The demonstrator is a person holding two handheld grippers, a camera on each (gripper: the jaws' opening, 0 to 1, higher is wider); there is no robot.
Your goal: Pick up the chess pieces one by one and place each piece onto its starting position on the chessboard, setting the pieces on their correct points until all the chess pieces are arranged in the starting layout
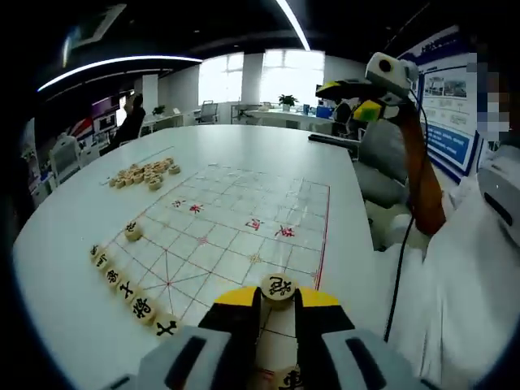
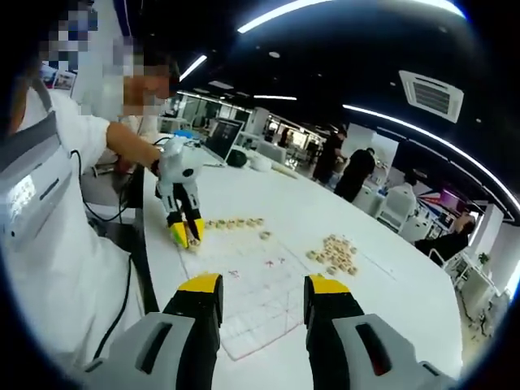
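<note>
The left gripper [image 1: 278, 299] pinches a round chess piece [image 1: 279, 286] between its yellow-tipped jaws, low at six o'clock over the chessboard [image 1: 236, 236]'s near edge. A row of placed pieces [image 1: 130, 288] lines the board at eight o'clock, with a loose pile [image 1: 145, 174] at ten o'clock. The right gripper [image 2: 256, 294] hangs with jaws apart and seemingly empty above the white table [image 2: 390, 301].

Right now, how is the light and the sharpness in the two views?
Left gripper view: bright windows wash out, the table glares white, the held chess piece is sharp. Right gripper view: ceiling light strips flare, straight lines bend at the edges, the loose pieces look soft.
</note>
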